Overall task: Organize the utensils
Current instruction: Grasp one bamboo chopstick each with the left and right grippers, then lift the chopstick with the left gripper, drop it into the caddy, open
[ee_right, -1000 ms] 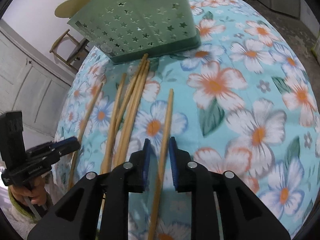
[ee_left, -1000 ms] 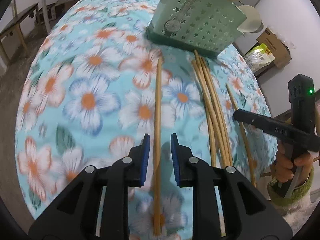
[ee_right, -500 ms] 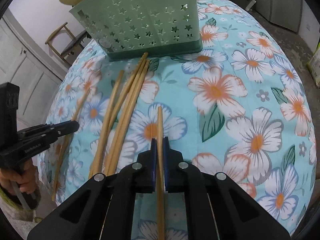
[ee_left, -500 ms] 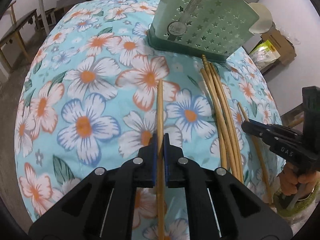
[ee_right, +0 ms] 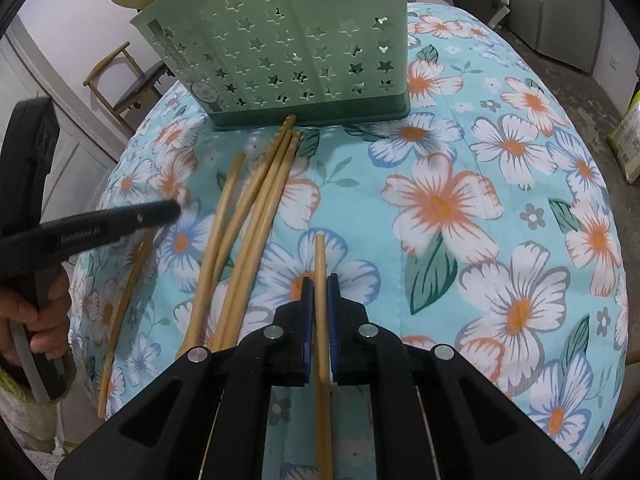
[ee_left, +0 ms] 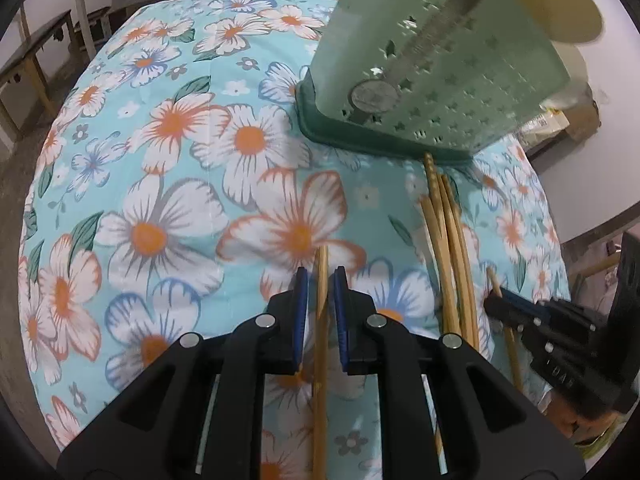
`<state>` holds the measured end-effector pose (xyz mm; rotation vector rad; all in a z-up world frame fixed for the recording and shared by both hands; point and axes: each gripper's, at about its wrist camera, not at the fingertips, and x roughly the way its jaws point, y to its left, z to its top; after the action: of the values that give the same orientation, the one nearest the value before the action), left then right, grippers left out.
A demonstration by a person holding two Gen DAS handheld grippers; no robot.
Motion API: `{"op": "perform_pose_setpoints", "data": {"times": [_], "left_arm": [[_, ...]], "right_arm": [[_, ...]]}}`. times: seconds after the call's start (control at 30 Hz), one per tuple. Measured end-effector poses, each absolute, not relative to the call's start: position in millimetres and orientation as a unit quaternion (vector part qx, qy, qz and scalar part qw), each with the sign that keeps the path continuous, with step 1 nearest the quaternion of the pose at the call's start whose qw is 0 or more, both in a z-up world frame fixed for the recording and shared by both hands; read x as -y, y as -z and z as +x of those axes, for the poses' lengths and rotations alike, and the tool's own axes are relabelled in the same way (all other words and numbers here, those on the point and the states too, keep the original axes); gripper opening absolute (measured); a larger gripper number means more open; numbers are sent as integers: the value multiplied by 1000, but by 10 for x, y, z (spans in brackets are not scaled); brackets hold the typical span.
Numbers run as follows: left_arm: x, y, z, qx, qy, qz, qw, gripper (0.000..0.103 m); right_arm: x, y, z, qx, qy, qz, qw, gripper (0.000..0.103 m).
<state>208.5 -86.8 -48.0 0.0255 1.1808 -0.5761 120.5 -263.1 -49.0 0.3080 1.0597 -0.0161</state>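
Chopsticks in both claws, short of the basket (ee_right: 280, 60).
My right claw (ee_right: 318, 300) pinches a chopstick (ee_right: 320, 256); left claw (ee_left: 320, 300), just reopening, loosely straddles another chopstick (ee_left: 321, 280). Light, stiff, slippery: I grip midway.

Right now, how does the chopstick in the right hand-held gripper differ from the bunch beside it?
The gripped chopstick is alone, clamped by the right hand-held gripper; the bunched chopsticks lie free, overlapping. Its tip stops short of the basket; theirs lie at its base. All are pale wood.
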Motion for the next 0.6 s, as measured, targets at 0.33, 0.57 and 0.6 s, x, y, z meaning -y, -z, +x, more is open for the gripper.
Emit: {"op": "perform_pose_setpoints", "data": {"times": [0.33, 0.57, 0.6], "left_arm": [[765, 383, 2165, -542, 267, -9, 797, 4], [601, 36, 2063, -517, 283, -28, 807, 4], [564, -48, 2045, -512, 287, -33, 809, 4]], "right_arm": [[2662, 500, 1221, -499, 1, 154, 853, 8], [2686, 495, 1192, -498, -2, 155, 853, 8], [2688, 496, 1190, -498, -2, 154, 853, 7]]}}
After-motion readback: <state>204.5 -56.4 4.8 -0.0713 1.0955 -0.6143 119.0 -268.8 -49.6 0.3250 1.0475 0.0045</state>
